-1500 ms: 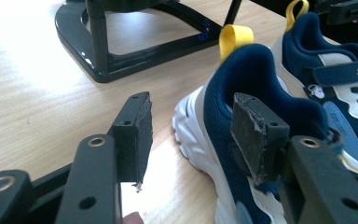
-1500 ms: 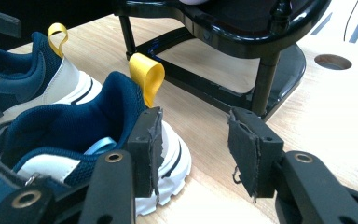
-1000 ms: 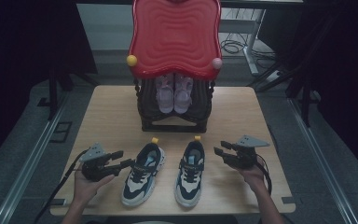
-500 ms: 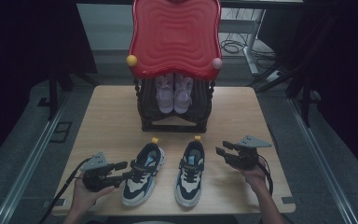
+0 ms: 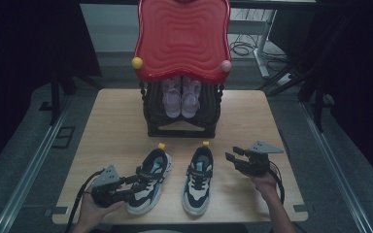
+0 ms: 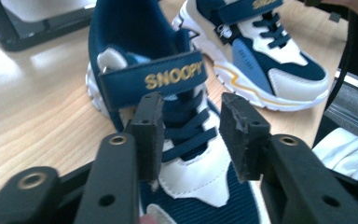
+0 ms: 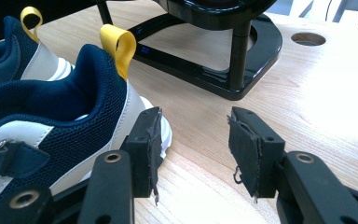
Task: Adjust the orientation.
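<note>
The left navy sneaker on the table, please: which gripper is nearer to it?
Left. The left gripper hangs over the left navy sneaker, its jaws either side of the laces. The right gripper stays apart, beyond the right sneaker, jaws open over bare table.

Bare table (image 5: 107, 126) beside rack (image 5: 182, 127)

Navy-and-white sneakers (image 5: 148, 180), yellow heel loops (image 7: 117, 43), red wavy lid (image 5: 183, 36)
</note>
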Motion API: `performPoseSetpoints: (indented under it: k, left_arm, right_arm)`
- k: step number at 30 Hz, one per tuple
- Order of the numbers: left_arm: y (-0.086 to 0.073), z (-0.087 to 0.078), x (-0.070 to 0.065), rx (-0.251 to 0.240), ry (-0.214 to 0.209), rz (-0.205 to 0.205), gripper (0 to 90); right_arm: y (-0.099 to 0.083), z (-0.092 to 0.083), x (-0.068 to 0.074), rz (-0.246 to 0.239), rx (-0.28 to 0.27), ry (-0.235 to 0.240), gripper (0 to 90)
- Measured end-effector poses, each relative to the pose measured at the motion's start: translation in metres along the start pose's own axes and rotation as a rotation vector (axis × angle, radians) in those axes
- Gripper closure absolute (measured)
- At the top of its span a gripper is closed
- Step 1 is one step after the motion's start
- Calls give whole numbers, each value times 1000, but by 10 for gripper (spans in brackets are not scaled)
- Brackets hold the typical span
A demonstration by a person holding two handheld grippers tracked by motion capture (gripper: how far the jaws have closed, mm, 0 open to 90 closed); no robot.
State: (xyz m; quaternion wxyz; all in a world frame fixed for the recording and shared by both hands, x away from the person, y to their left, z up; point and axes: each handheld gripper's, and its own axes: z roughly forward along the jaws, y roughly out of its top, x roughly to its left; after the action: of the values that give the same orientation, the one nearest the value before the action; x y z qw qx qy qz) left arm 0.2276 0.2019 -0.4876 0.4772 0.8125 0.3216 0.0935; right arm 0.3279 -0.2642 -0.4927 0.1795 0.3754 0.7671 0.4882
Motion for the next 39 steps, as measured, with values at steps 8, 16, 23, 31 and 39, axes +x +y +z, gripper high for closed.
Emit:
performPoseSetpoints:
  k: [8,16,23,31,39]
  left_arm:
    - [6,2,-16,20,-56,39,719]
    - [5,25,-31,73,-98,39,855]
    - [6,42,-39,123,-104,37,895]
    - [2,56,-44,196,-72,50,897]
    - [-3,54,-39,231,-44,32,897]
  right_arm:
    - [0,0,1,2,5,2,545]
    - [-1,2,1,0,4,2,545]
    - [-1,2,2,2,7,3,545]
    - [-2,2,1,5,6,0,543]
    - [-3,1,-2,17,5,-13,542]
